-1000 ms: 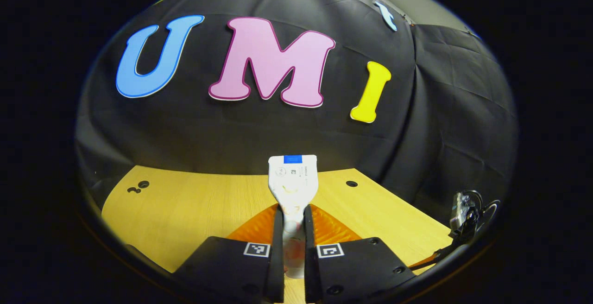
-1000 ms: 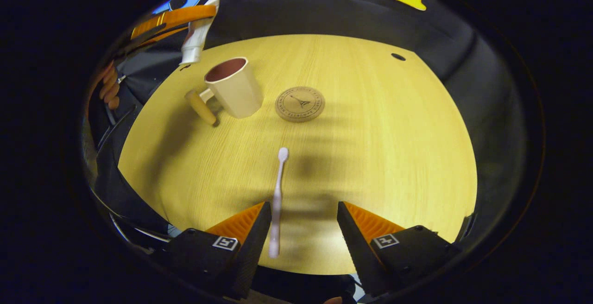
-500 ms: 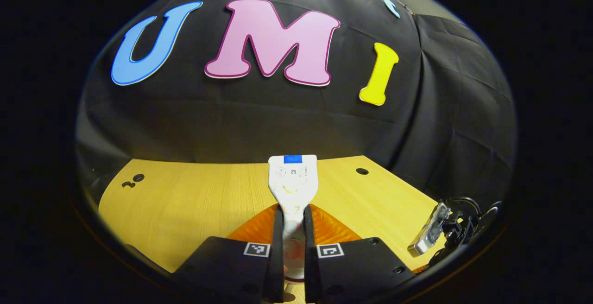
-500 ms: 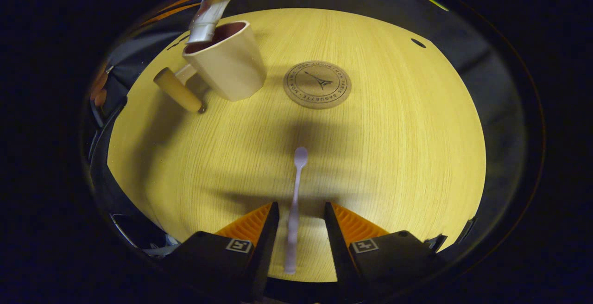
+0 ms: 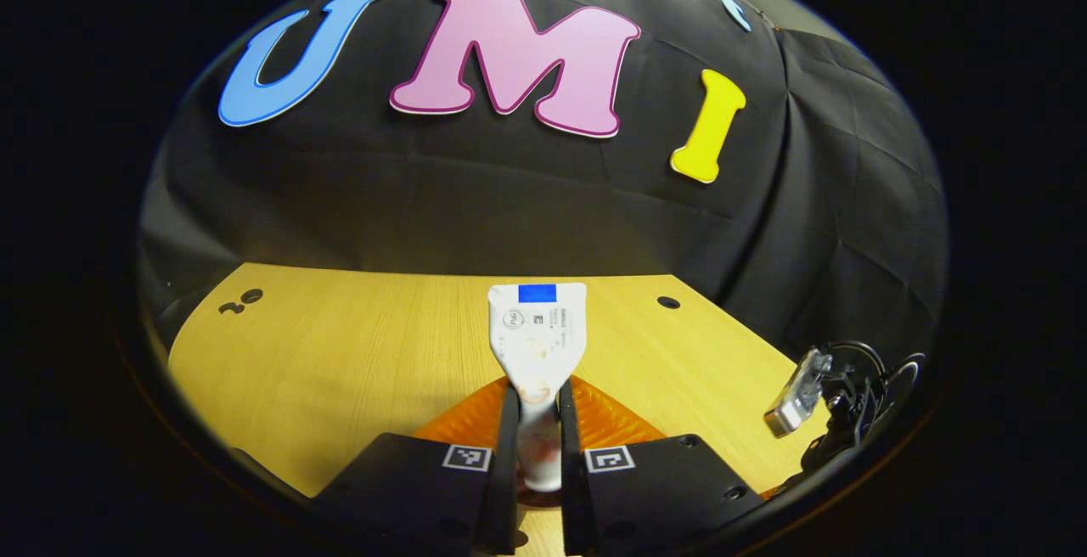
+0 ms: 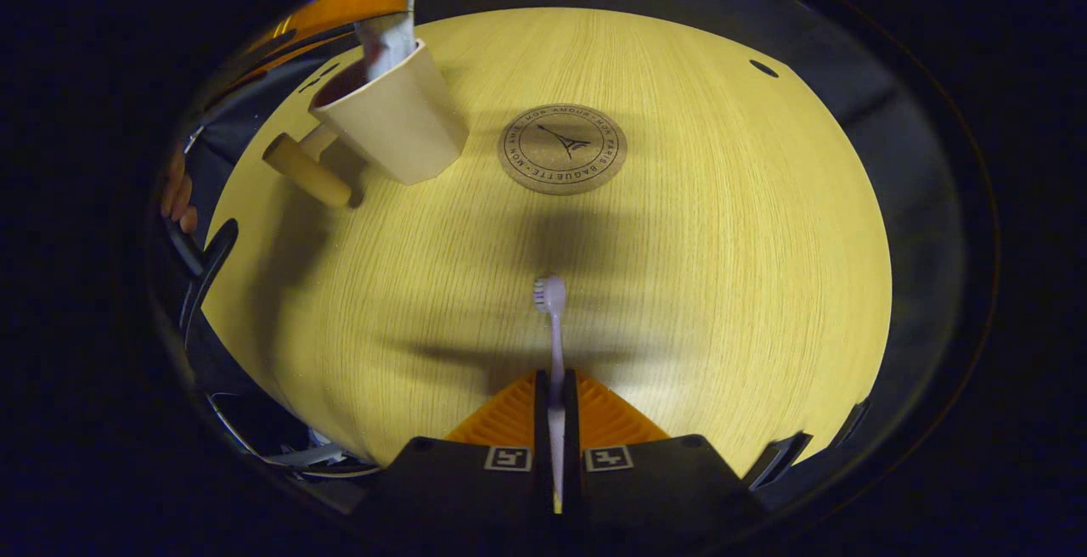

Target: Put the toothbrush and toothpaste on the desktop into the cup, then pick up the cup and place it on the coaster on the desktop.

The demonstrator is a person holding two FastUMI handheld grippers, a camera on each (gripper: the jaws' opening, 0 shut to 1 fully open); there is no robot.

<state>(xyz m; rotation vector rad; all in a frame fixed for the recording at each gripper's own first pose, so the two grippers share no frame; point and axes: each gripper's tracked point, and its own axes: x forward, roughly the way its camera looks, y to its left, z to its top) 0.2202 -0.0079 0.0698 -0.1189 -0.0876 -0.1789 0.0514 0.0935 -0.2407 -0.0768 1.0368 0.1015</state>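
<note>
The white squeezable toothpaste tube (image 5: 537, 345) is clamped between both fingers of the left gripper (image 5: 535, 455), jaws nearly closed around its lower body, flat crimped end up. In the right gripper view the tube's cap end is seen lowered into the mouth of the cream faceted plastic cup with a wooden peg handle (image 6: 392, 120), the left gripper above it. The pale lilac slim toothbrush (image 6: 552, 345) is pinched by its handle in the right gripper (image 6: 556, 421), jaws closed down to the handle's width, bristle head pointing forward over the desktop. Whether the head touches the wood cannot be told. The round brown cork coaster with a printed tower emblem (image 6: 562, 149) lies bare, just beside the cup.

Risks, as judged: if the tube is released while leaning on the rim, the light cup could be tipped or nudged. The thin toothbrush handle could be twisted or slipped in the narrow pinch during the carry. The head could be caught on the rim or on the tube once the cup is crowded.

Surface: a light yellow wood-grain desktop (image 6: 722, 285), flat, with small cable holes and soft shadows. Room: black cloth booth walls; a small clipped device with cables (image 5: 836, 391) is seen at the desk's edge.
</note>
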